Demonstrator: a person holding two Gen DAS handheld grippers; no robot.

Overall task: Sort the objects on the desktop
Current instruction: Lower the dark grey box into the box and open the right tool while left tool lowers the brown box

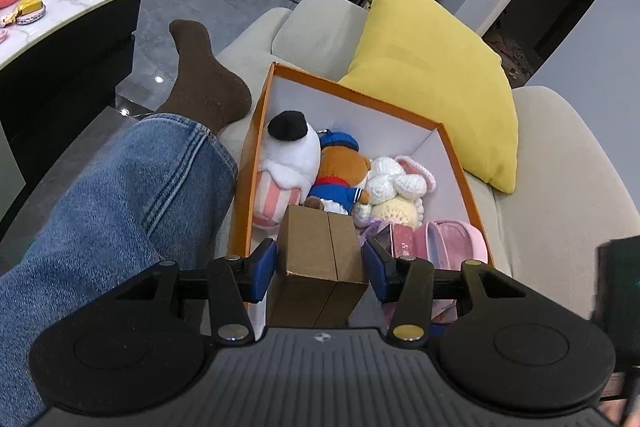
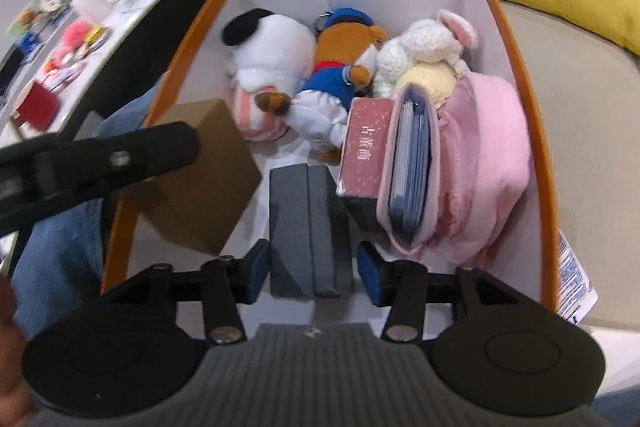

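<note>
Left wrist view: I see my left gripper (image 1: 320, 263) hanging over the near end of the orange box (image 1: 456, 163), which sits on a cream sofa (image 1: 560, 211) beside a yellow cushion (image 1: 432, 79). A brown cardboard box (image 1: 320, 255) stands between its blue pads (image 1: 264, 267); the left pad looks to touch it, the right one shows a thin gap, so I cannot tell whether it is truly clamped. Past that, in the orange box, lie a white plush (image 1: 288, 155), a brown bear in blue (image 1: 340, 175) and a crocheted rabbit (image 1: 396, 183). My denim leg (image 1: 120, 195) lies just left of the orange box.

From the right wrist view, my right gripper (image 2: 310, 271) holds its jaws apart around a grey case (image 2: 308, 227) that stands on the orange box's floor; clear gaps show on both sides, so it is loose. Just right of the case stand a pink carton (image 2: 364, 147), a pink card holder (image 2: 412, 171) and a pink pouch (image 2: 488, 163).
</note>
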